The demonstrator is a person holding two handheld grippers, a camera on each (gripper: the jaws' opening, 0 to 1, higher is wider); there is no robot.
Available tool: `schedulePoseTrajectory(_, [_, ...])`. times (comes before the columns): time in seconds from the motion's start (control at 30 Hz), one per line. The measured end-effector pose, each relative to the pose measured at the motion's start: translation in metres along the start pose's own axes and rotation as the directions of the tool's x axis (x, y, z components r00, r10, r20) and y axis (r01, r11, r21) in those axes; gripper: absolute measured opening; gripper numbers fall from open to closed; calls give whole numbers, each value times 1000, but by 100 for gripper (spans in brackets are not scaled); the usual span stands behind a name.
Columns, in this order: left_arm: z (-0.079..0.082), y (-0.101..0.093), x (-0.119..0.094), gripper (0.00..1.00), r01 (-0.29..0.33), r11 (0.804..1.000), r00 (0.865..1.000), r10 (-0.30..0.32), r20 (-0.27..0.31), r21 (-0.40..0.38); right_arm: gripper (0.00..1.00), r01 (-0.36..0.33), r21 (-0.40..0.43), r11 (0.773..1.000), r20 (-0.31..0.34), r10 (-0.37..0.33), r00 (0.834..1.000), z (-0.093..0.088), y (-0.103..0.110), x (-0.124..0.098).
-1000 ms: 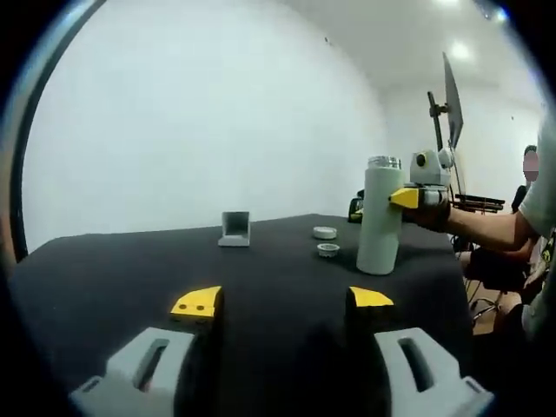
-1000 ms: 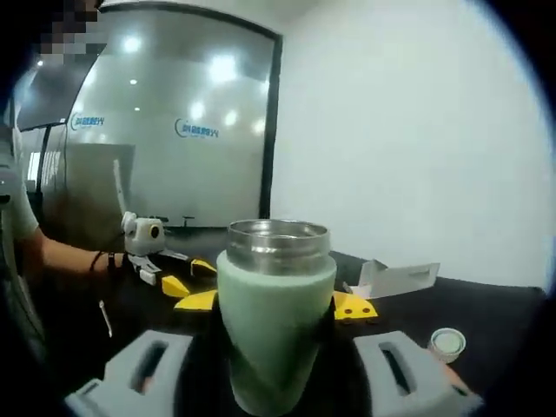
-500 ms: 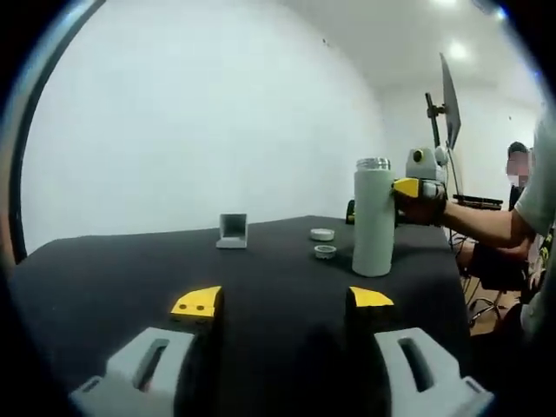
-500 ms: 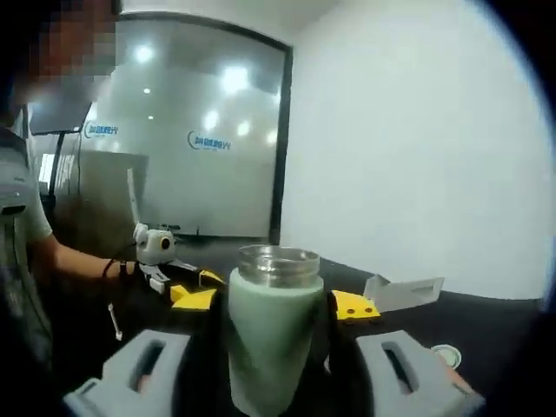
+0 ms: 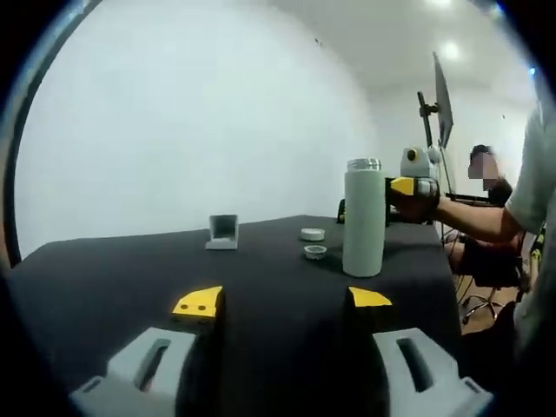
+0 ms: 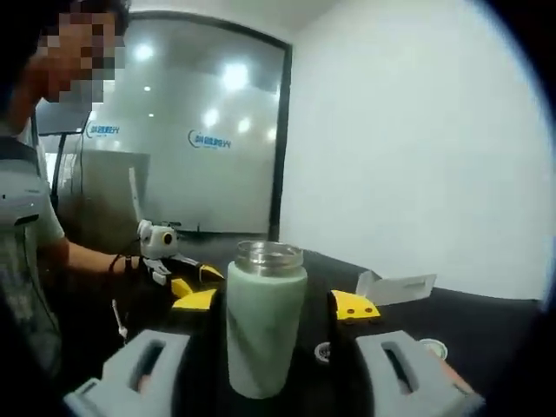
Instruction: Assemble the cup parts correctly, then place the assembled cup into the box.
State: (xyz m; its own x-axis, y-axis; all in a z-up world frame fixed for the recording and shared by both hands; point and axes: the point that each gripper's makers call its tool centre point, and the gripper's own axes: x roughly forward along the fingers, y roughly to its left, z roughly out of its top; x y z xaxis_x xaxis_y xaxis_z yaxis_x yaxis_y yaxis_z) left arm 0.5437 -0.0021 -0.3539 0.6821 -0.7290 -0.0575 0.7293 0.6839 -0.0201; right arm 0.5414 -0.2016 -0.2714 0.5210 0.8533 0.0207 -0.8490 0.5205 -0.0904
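The black cloth-covered counter (image 5: 113, 269) carries all the parts. The pale green cylindrical cup body with a bare steel rim (image 5: 363, 219) stands upright on it toward the right edge. In the right gripper view this cup body (image 6: 263, 326) sits between the yellow-tipped jaws of the right tool (image 6: 274, 304); whether the pads press its wall cannot be told. The left tool (image 5: 283, 301) hangs low over the near counter with jaws spread wide and nothing between them. An open grey box (image 5: 222, 232) rests near the far edge. Two small white round caps (image 5: 314, 252) (image 5: 312, 234) lie close together just left of the cup body.
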Motion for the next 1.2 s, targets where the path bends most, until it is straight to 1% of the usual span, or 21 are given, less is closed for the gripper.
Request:
schedulePoseTrajectory(0.03, [5,1,3,50,17,1000,1000,-17,11,-9,46,-1,3,1000,-2,1,1000,-1,0,-3])
schedulePoseTrajectory(0.1, [17,1,10,49,45,999,999,-45,12,-10,45,-1,9,1000,-8,1,1000,-3,-3,-10])
schedulePoseTrajectory(0.13, [23,1,14,49,62,998,998,-62,11,0,44,-3,15,1000,-12,3,1000,-4,-4,-12])
schedulePoseTrajectory(0.2, [28,6,24,48,96,995,995,-96,-3,32,43,-2,26,1000,-16,2,1000,-7,-10,-18])
schedulePoseTrajectory(0.3, [38,9,34,46,122,990,993,-122,-5,68,42,22,53,998,-27,-20,999,-15,-27,-26])
schedulePoseTrajectory(0.4, [46,12,43,46,141,989,989,-143,39,46,40,53,69,996,-38,-50,998,-26,-46,-31])
schedulePoseTrajectory(0.47, [44,17,46,46,139,990,989,-140,46,29,40,63,68,996,-58,-59,997,-35,-57,-32])
schedulePoseTrajectory(0.57, [37,22,50,46,121,992,992,-121,45,23,40,58,78,995,-91,-51,995,-51,-73,-29])
schedulePoseTrajectory(0.6, [35,23,51,46,117,993,992,-118,46,16,40,49,84,995,-101,-40,994,-57,-76,-26])
schedulePoseTrajectory(0.67, [30,27,55,46,113,994,993,-113,44,11,40,15,83,996,-162,-1,987,-73,-78,-18])
schedulePoseTrajectory(0.77, [27,33,57,46,90,996,994,-89,68,-20,38,-2,82,997,-185,17,983,-85,-85,-4])
schedulePoseTrajectory(0.83, [21,36,58,46,87,996,994,-84,71,-31,37,-18,81,997,-191,33,981,-89,-88,6])
schedulePoseTrajectory(0.9, [17,38,61,46,81,997,996,-80,40,-17,36,-41,92,995,-207,59,977,-94,-88,13])
schedulePoseTrajectory(0.97, [20,36,63,46,90,996,995,-90,30,-10,36,-57,87,995,-225,75,971,-98,-90,20])
schedulePoseTrajectory(1.0, [22,35,64,46,105,994,994,-105,27,-7,36,-62,79,995,-237,79,968,-100,-90,22])
schedulePoseTrajectory(1.07, [23,37,67,46,122,992,992,-122,15,4,36,-74,73,995,-250,90,964,-103,-89,26])
schedulePoseTrajectory(1.1, [22,39,68,46,131,991,991,-131,-4,14,36,-83,75,994,-256,99,961,-104,-88,28])
schedulePoseTrajectory(1.2, [19,46,74,46,139,990,990,-139,-20,12,36,-103,73,992,-271,119,955,-110,-87,35])
